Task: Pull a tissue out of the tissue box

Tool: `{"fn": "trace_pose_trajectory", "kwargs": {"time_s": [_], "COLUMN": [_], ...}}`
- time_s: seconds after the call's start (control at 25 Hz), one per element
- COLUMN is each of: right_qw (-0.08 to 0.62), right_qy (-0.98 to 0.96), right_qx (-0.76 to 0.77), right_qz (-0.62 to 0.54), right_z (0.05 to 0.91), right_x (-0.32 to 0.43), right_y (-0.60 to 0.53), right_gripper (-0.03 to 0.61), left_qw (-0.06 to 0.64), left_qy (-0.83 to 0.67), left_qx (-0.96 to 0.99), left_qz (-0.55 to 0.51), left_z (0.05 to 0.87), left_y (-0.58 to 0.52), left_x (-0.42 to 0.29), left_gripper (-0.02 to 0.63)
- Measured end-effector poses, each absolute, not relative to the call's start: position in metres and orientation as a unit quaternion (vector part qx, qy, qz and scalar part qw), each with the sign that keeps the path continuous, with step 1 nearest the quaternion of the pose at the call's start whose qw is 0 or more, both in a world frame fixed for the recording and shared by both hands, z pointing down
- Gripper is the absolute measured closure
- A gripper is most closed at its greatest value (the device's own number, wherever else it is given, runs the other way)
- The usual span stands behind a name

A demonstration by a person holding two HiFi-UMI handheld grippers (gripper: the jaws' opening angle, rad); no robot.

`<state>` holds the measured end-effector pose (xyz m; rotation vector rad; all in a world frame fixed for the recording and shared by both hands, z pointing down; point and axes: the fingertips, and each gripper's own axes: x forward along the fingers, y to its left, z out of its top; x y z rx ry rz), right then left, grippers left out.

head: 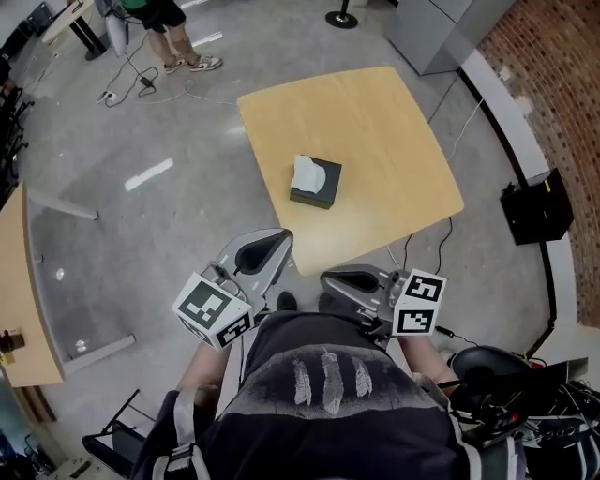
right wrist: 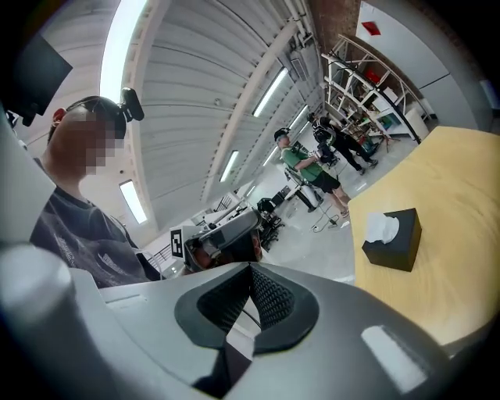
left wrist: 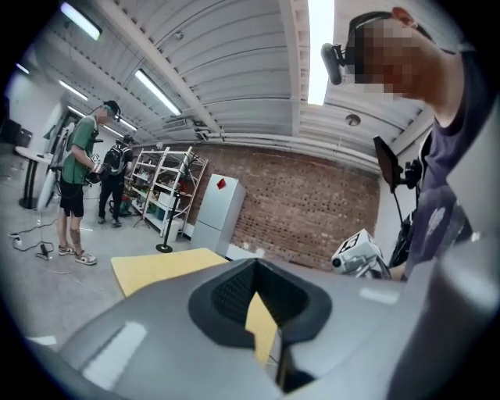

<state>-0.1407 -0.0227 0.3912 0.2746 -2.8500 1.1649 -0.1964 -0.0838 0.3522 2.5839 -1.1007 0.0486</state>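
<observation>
A black tissue box (head: 316, 182) stands near the middle of a light wooden table (head: 384, 141), with a white tissue (head: 305, 170) sticking up from its top. In the right gripper view the tissue box (right wrist: 396, 244) lies far ahead on the right, and its tissue (right wrist: 381, 226) shows too. Both grippers are held close to the person's body, short of the table's near edge. My left gripper (head: 278, 242) is shut and holds nothing. My right gripper (head: 330, 279) also looks shut and holds nothing. In their own views, the left gripper (left wrist: 254, 269) and right gripper (right wrist: 250, 269) each show jaws meeting.
A second wooden table (head: 14, 281) lies at the left edge. A black case (head: 536, 208) sits on the floor to the right by a brick wall (head: 562, 75). A grey cabinet (head: 436, 28) stands beyond the table. A person (head: 169, 28) stands far off, with cables (head: 131, 84) on the floor.
</observation>
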Motion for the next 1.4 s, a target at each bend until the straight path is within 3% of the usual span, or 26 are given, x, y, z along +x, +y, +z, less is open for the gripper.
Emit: {"fn": "trace_pose_trajectory", "kwargs": {"time_s": [0.68, 1.28, 1.4], "right_qw": [0.005, 0.088, 0.110], "right_qy": [-0.923, -0.928, -0.926], "right_qx": [-0.010, -0.017, 0.004], "right_qz": [0.385, 0.363, 0.362], "right_z": [0.400, 0.428, 0.434], "right_x": [-0.040, -0.079, -0.089], "right_y": [-0.111, -0.125, -0.128], "right_gripper": [0.580, 0.580, 0.580], "left_qw": [0.159, 0.210, 0.230], "left_qy": [-0.520, -0.536, -0.516], "left_qx": [0.835, 0.810, 0.815], "left_qz": [0.080, 0.114, 0.127], "left_z": [0.359, 0.427, 0.448], "left_y": [-0.172, -0.215, -0.230], "left_x": [-0.139, -0.195, -0.204], "left_gripper": [0.611, 0.606, 0.497]}}
